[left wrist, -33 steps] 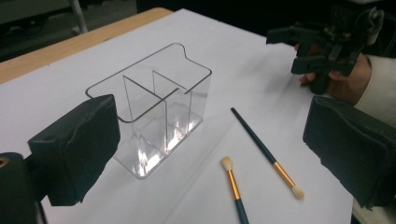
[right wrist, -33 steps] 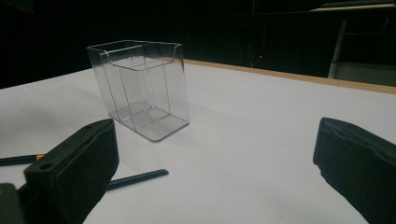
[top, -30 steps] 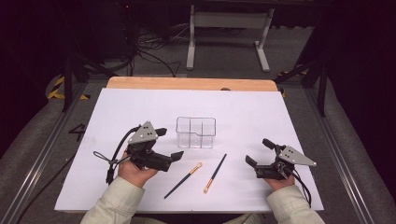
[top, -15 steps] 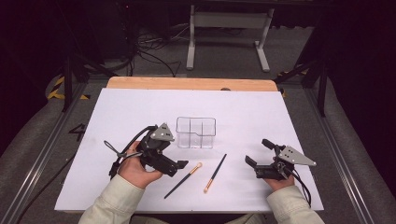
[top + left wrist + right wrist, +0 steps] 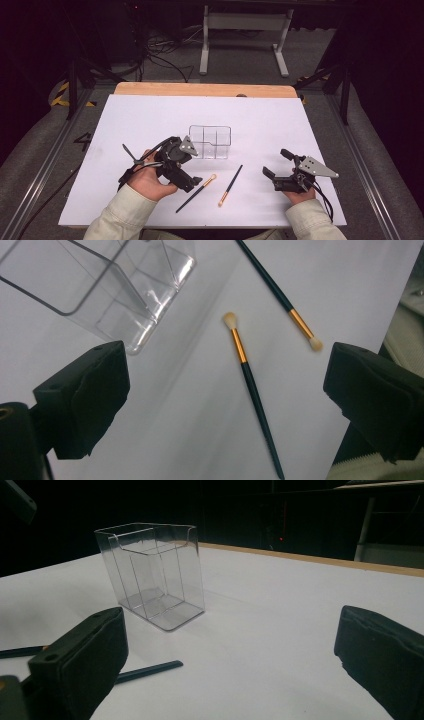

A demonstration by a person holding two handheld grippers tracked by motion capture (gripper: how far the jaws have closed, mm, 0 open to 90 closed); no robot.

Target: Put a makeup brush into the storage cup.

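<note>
Clear plastic organizer [image 5: 210, 142] is standing upright mid-table on the white table cover [image 5: 125, 120], empty, dividers showing through its walls. Two black-handled makeup brushes are lying flat just in front of it. The nearer brush [image 5: 196, 193] is lying with its pale tip toward the organizer, handle running back toward the person. The second brush [image 5: 230, 185] is lying beside it to the right, pale tip toward the person, not touching the first.

Left gripper [image 5: 189, 184] is hovering over the nearer brush's handle, jaws spread wide, pinching nothing. In the left gripper view the brush [image 5: 250, 385] is lying between the two jaws, with the organizer corner [image 5: 135, 305] just beyond one jaw and the second brush [image 5: 285, 300] further out. Nothing is lying across the brush; the organizer is close, not touching it.

Right gripper [image 5: 276, 165] is resting low at the right, well apart from both brushes, jaws spread and empty, facing the organizer [image 5: 155, 575]. A handle end [image 5: 150, 671] is lying by its jaw.

Bare wooden table edge [image 5: 200, 89] is showing at the far side.
</note>
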